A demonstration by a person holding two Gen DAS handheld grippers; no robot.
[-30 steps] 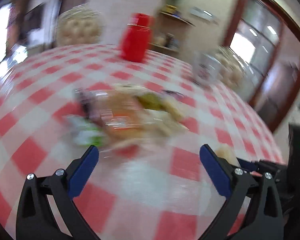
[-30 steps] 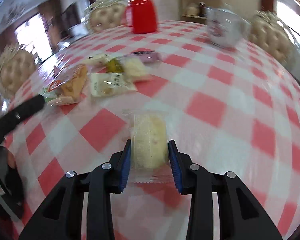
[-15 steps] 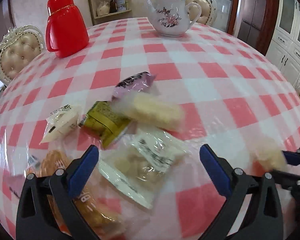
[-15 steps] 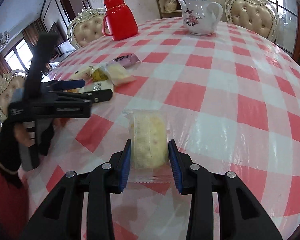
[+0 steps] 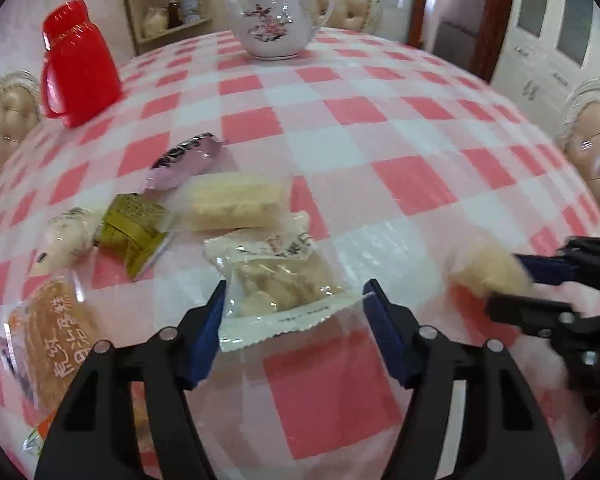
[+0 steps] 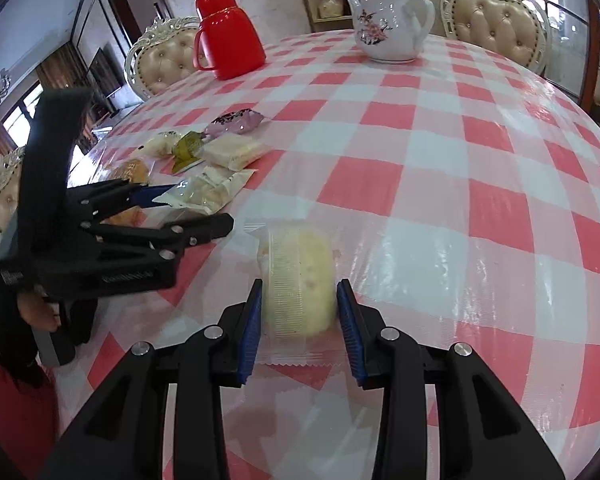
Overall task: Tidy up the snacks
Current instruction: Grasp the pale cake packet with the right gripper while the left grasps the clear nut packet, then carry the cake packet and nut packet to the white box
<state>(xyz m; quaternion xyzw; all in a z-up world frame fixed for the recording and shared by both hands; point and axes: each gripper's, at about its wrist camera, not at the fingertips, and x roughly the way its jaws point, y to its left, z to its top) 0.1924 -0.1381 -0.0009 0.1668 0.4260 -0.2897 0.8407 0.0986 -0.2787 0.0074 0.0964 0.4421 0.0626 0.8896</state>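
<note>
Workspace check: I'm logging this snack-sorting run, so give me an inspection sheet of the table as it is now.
Surface: round table, red-white checked cloth under clear plastic.
Job's things: cake pack in the right claw; cracker pack between the left claw's pads; purple, green, pale bar, orange, white packs clustered beside it.
Clutter: red jug, teapot.
Grippers: left claw closing, pads not yet pressing; right claw shut.
Cables: nothing seen.
Surroundings: tufted chairs, shelf.

2 close wrist views, downward, shared snack pile [image 5: 228, 232].
</note>
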